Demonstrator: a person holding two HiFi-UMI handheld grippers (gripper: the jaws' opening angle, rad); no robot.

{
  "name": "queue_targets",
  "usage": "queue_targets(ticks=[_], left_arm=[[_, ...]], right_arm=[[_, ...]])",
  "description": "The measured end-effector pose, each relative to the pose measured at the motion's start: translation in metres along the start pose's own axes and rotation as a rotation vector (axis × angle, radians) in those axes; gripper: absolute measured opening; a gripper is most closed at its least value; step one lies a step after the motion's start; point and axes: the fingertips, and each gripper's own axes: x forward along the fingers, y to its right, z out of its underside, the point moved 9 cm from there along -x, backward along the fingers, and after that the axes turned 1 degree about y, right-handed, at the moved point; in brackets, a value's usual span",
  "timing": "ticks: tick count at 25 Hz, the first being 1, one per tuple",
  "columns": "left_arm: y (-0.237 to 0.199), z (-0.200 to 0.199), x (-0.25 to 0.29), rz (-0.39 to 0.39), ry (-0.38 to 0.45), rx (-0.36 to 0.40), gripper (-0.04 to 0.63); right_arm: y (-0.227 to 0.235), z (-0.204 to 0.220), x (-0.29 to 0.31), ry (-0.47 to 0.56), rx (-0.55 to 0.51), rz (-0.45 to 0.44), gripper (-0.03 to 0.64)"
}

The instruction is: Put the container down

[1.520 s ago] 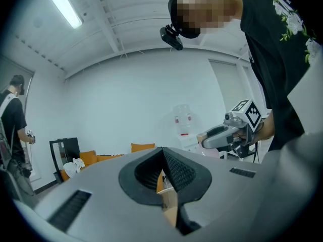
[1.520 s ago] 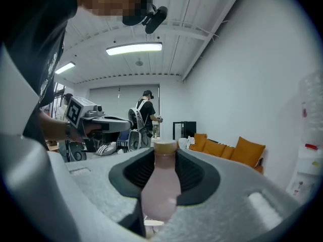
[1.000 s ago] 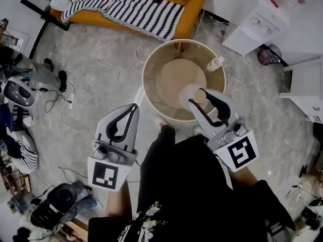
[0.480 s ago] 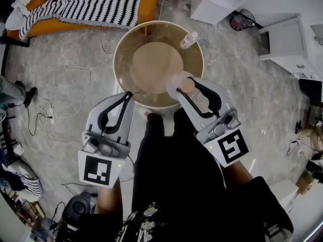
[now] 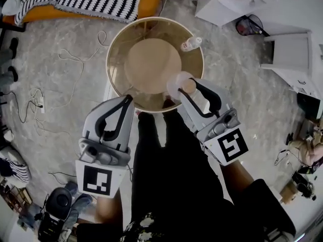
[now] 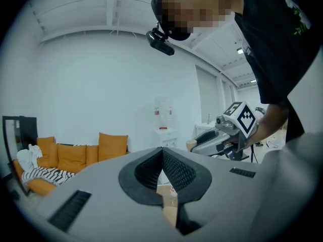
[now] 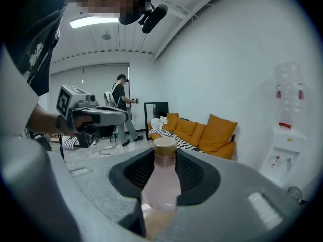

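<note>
Hanging in the right gripper (image 5: 187, 91), the container (image 5: 176, 84), a pale pink bottle w/ a tan cap, sits roughly upright w/ both pads pressed on its body (image 7: 161, 180). It's over the near-right part of the round table (image 5: 113, 44), close to the rim and, as far as I can tell, not yet touching the top.

Main risks, imo:
- Letting go before the base is down: it drops, tips or rolls.
- Landing too near the rim: the base overhangs and the bottle goes to the floor by the person's legs.
- The wall looks smooth, so a tilted release could let it slide between the pads.

A small bottle (image 5: 191, 44) stands well apart at the far-right side, so a knock is unlikely. The left gripper (image 5: 128, 101) is closed on nothing (image 6: 162, 158), just off the near rim, so it can't catch anything.
</note>
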Motion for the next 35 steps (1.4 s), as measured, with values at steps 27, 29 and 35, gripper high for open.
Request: queue_targets(ticks=[27, 29, 35], left_arm=[[-0.028, 0.193, 0.120, 0.020, -0.170, -0.234, 0.002], [-0.027, 0.203, 0.123, 0.023, -0.178, -0.246, 0.002], [-0.028, 0.229, 0.133, 0.020, -0.206, -0.272, 0.002]], right_arm=[[0.066, 0.174, 0.146, -0.170, 0.023, -0.162, 0.120], [0.066, 0.184, 0.151, -0.179, 0.021, -0.162, 0.120], [0.072, 0.213, 0.164, -0.203, 0.014, -0.170, 0.120]])
